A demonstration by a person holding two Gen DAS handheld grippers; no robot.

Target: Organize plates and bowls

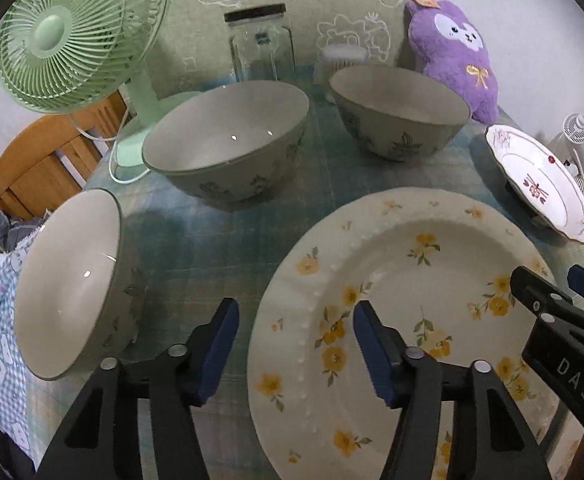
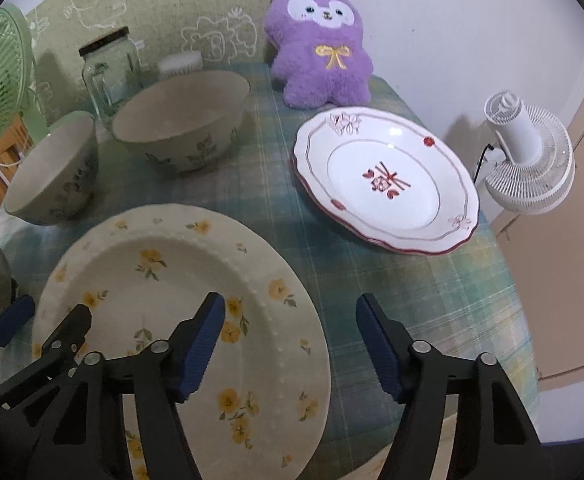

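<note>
I see the yellow-flower plate [image 2: 171, 320] lying flat on the checked tablecloth [image 2: 432, 300], near the front edge. My left gripper [image 1: 296, 344] hovers over its left rim with the jaws wide apart and holds nothing. My right gripper [image 2: 292, 344] hovers over its right rim, also spread and empty. Behind are three grey bowls; the nearest bowl [image 1: 67, 288] is at the left. The red-rimmed plate [image 2: 384, 180] lies at the right, apart.

Bare tablecloth [image 2: 275, 184] lane runs between yellow-flowered plate [image 2: 163, 280], red-rimmed plate [image 2: 384, 180] and bowls [image 2: 179, 120].
</note>
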